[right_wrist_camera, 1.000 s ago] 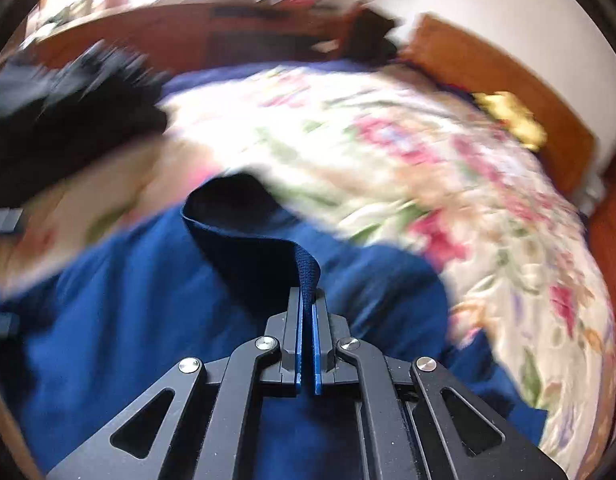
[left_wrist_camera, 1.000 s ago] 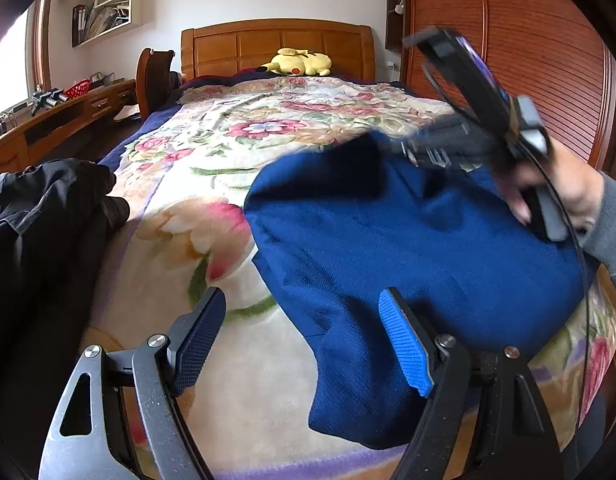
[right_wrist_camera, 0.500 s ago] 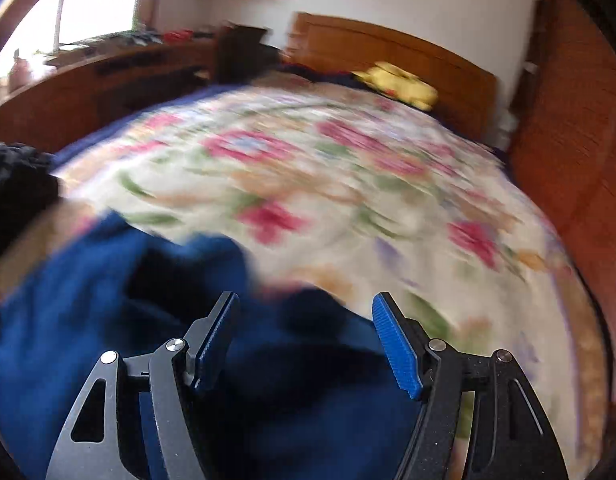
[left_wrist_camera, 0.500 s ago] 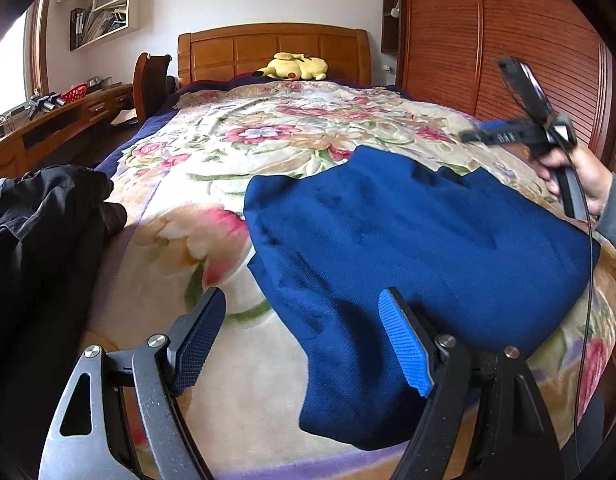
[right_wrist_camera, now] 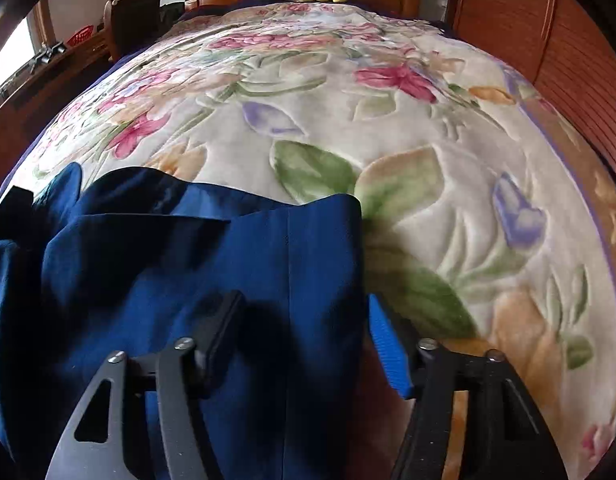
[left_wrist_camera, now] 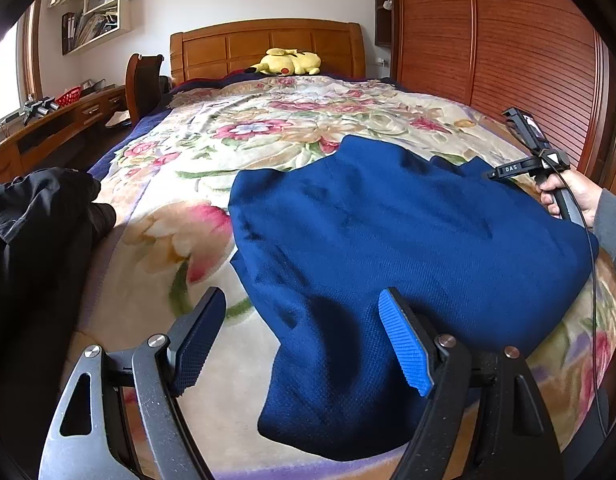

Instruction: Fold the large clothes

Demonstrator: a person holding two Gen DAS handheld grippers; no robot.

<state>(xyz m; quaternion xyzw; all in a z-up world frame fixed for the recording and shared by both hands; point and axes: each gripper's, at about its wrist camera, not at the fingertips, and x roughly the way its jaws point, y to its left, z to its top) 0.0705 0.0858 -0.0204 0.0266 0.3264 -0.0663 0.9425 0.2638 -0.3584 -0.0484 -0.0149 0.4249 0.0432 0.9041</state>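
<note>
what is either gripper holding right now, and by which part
Nothing is held. The left gripper and right gripper both stand open over the blue garment; the right's jaws have just been closing.

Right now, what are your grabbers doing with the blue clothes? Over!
Left gripper open, empty, over blue garment. Right gripper open, jaws just been closing, astride garment's right edge, not gripping. Black clothes lie left, clear of the fold.
</note>
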